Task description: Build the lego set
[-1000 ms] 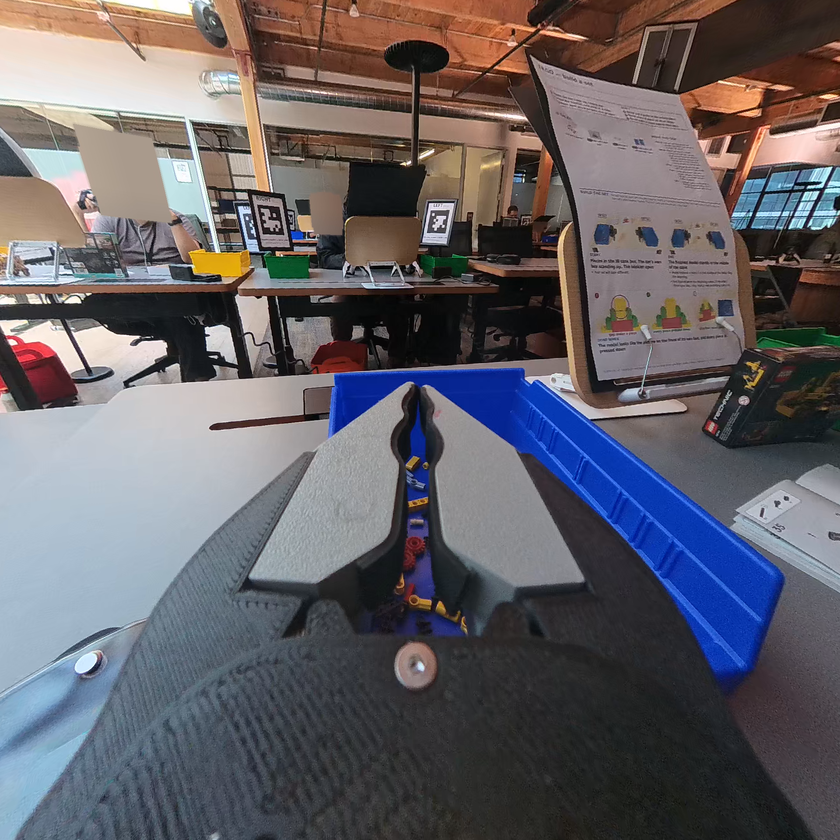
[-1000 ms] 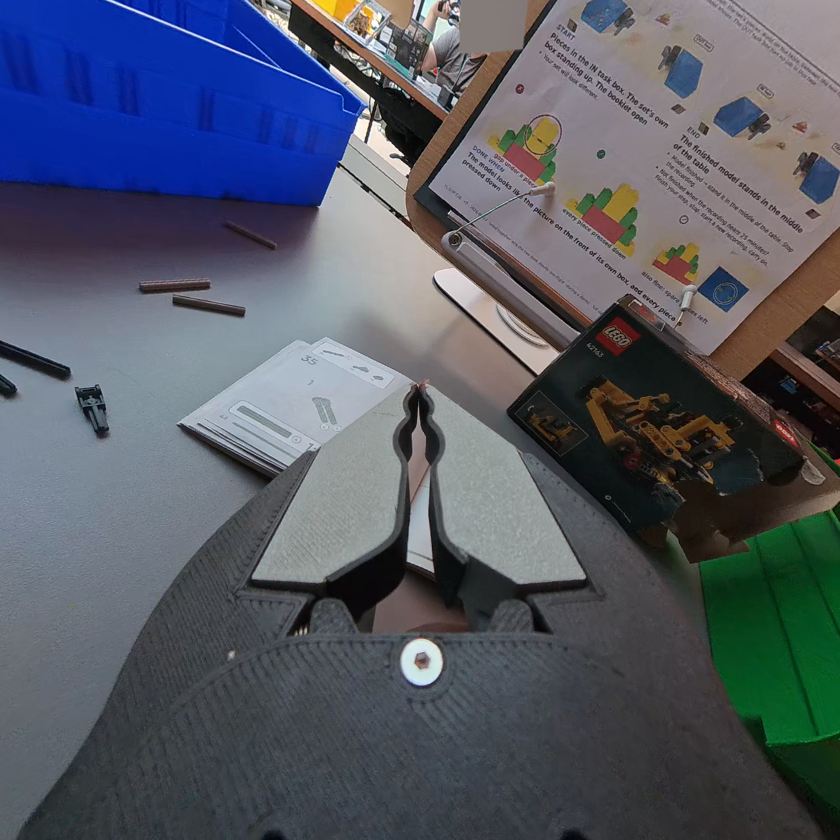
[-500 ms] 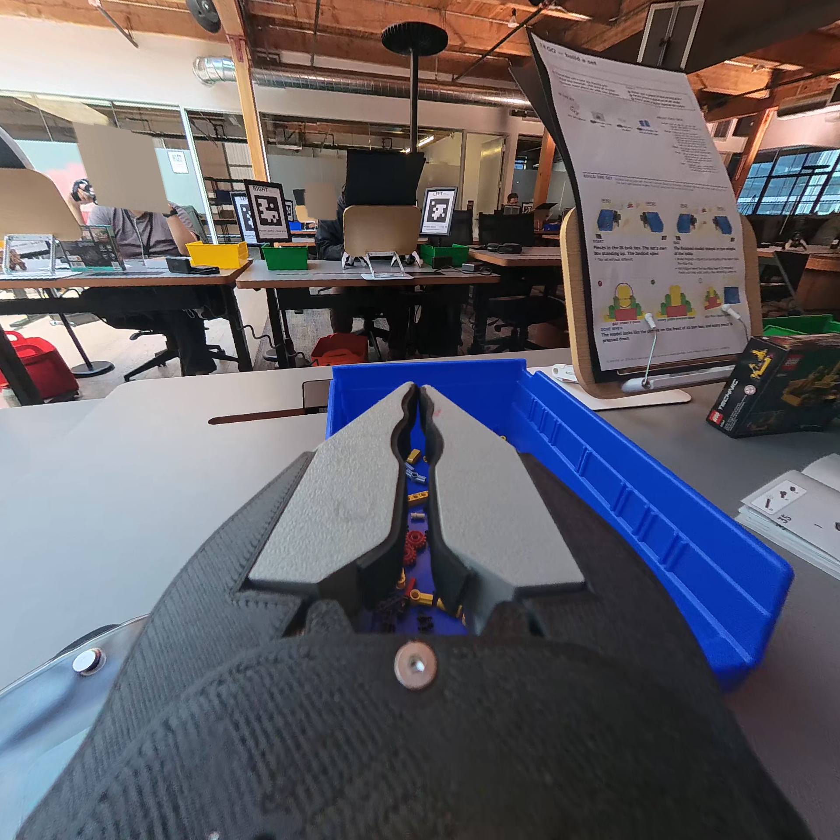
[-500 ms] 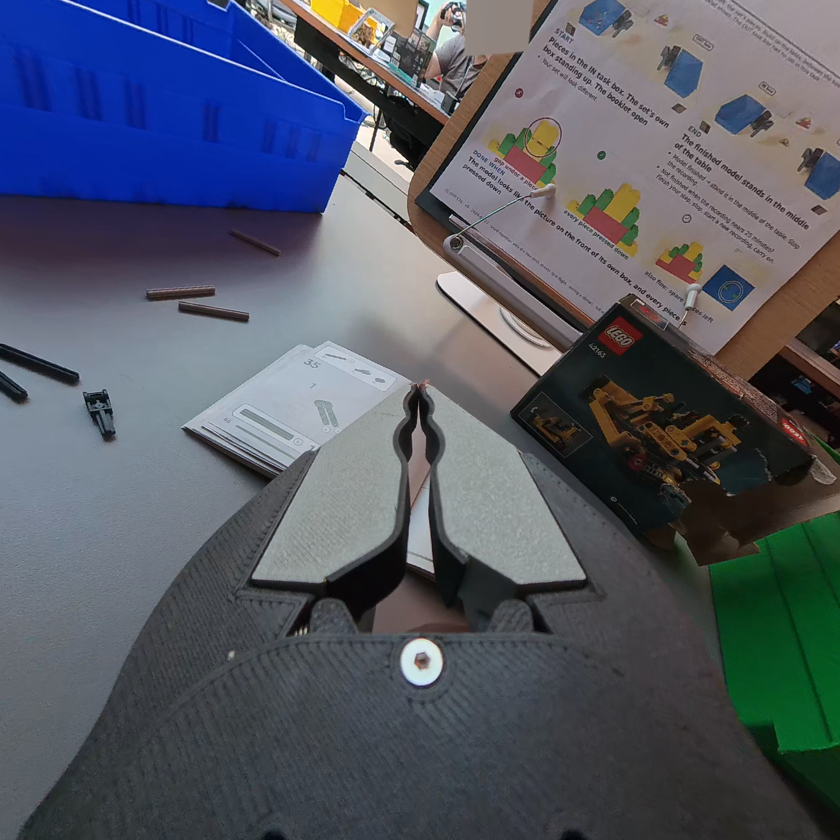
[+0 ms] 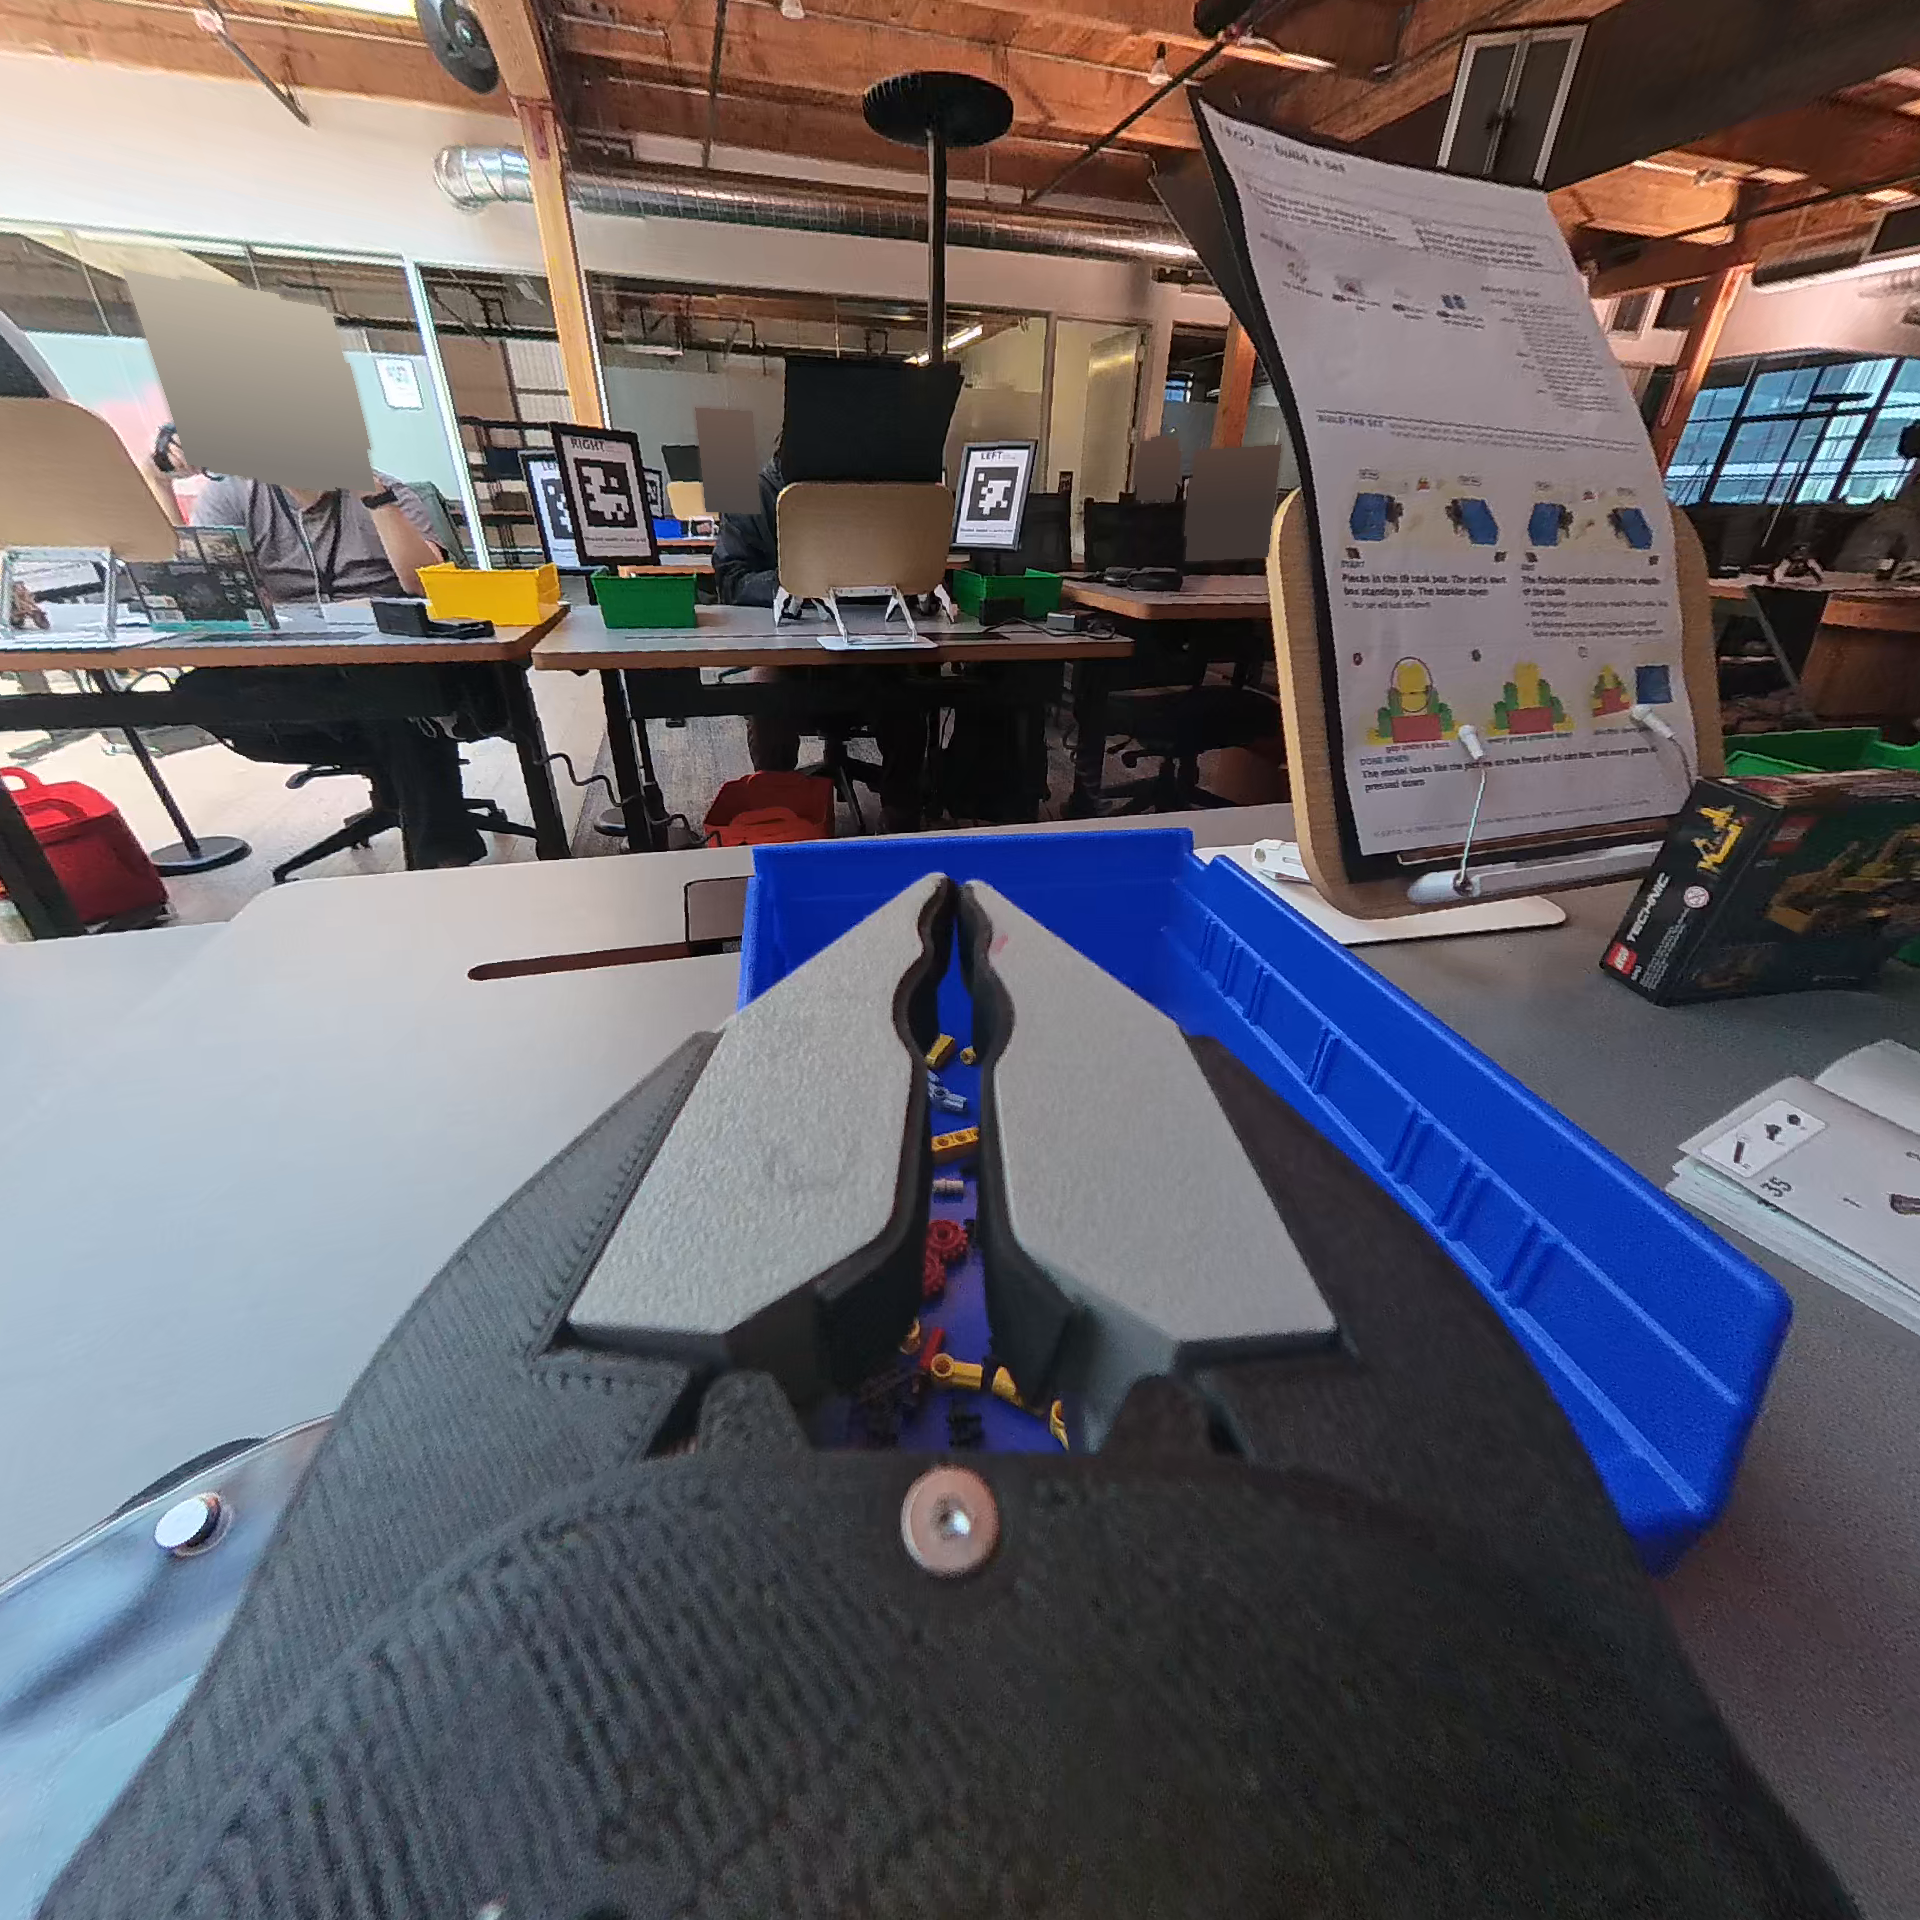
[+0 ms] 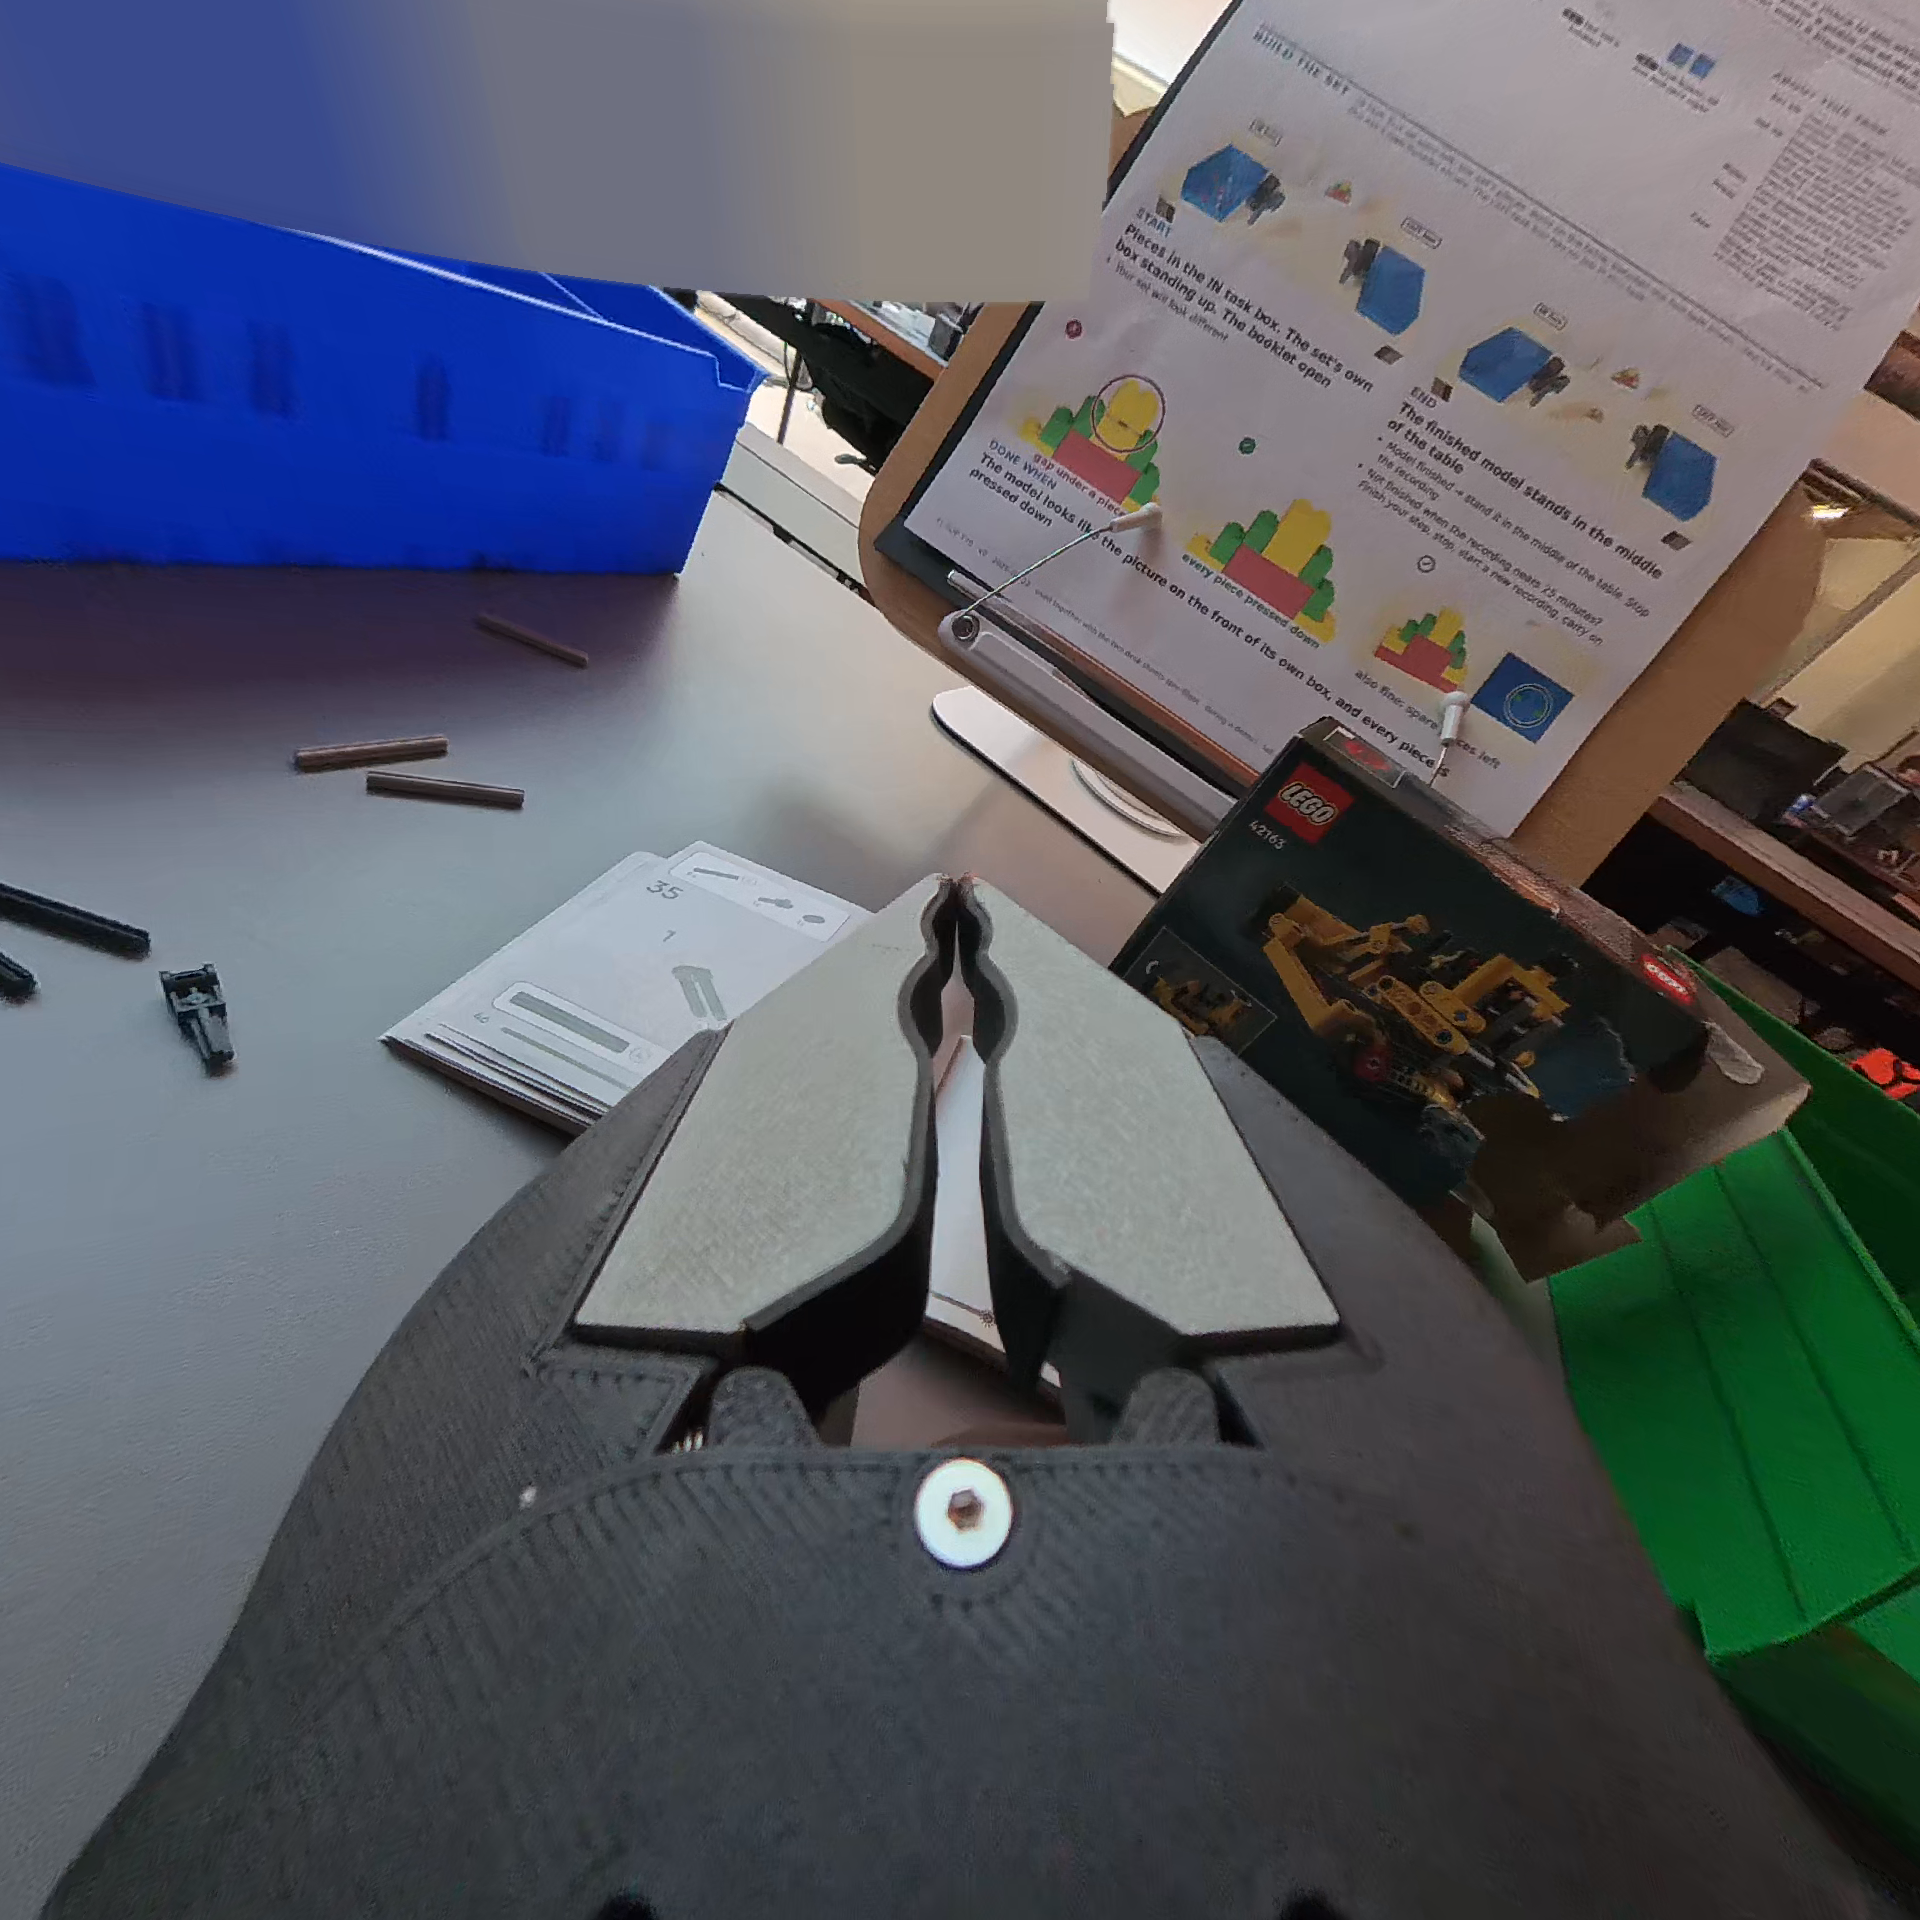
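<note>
My left gripper (image 5: 956,889) is shut and empty, held over the blue bin (image 5: 1475,1174). Small yellow, red and black lego pieces (image 5: 948,1247) lie on the bin floor under the fingers. My right gripper (image 6: 958,885) is shut and empty, above the open instruction booklet (image 6: 623,977), which also shows in the left wrist view (image 5: 1808,1164). The dark lego set box (image 6: 1403,997) stands to its right, also seen in the left wrist view (image 5: 1787,894). Loose brown axles (image 6: 405,769) and black pieces (image 6: 197,1013) lie on the grey table left of the booklet.
An instruction sheet on a wooden stand (image 5: 1455,540) rises behind the box, also in the right wrist view (image 6: 1434,343). A green bin (image 6: 1766,1403) sits at the right. The blue bin (image 6: 343,416) fills the far left. Other desks and seated people are beyond the table. Some 45 cm of space lies between my two pairs of fingers.
The right gripper has drifted slightly, so the booklet, the loose pieces and the box sit a little lower and left in view. The left view has shifted a little. Both stay shut.
</note>
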`<state>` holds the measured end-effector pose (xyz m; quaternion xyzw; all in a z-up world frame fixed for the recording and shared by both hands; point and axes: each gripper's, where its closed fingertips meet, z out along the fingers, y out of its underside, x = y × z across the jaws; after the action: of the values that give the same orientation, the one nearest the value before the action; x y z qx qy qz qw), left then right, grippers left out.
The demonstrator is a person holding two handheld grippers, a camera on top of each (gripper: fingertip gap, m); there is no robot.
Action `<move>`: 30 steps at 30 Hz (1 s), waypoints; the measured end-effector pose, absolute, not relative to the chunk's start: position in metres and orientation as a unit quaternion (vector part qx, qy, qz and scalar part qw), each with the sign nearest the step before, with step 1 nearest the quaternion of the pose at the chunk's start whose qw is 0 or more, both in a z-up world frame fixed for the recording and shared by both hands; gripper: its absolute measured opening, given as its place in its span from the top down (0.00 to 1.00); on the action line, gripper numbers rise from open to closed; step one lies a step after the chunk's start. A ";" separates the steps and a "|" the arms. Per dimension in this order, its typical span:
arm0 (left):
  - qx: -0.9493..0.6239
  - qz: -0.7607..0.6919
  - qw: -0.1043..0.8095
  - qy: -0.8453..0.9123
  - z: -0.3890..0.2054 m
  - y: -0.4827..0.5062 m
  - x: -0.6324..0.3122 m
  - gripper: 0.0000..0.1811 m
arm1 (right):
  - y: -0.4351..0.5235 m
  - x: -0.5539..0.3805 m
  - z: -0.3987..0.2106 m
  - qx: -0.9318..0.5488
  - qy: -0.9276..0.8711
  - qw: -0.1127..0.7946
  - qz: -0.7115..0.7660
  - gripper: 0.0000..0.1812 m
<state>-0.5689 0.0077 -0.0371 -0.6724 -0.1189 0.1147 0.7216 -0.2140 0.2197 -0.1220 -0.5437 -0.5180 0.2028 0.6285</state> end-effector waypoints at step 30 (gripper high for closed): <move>-0.814 0.170 0.551 -0.070 -0.066 0.054 -0.586 0.89 | 0.208 -0.217 -0.119 -0.532 -0.531 0.610 0.252 1.00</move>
<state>-0.5859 0.0539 -0.0664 -0.8139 -0.0695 0.1702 0.5511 -0.2168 0.2081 -0.1188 -0.5317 -0.5307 0.2517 0.6102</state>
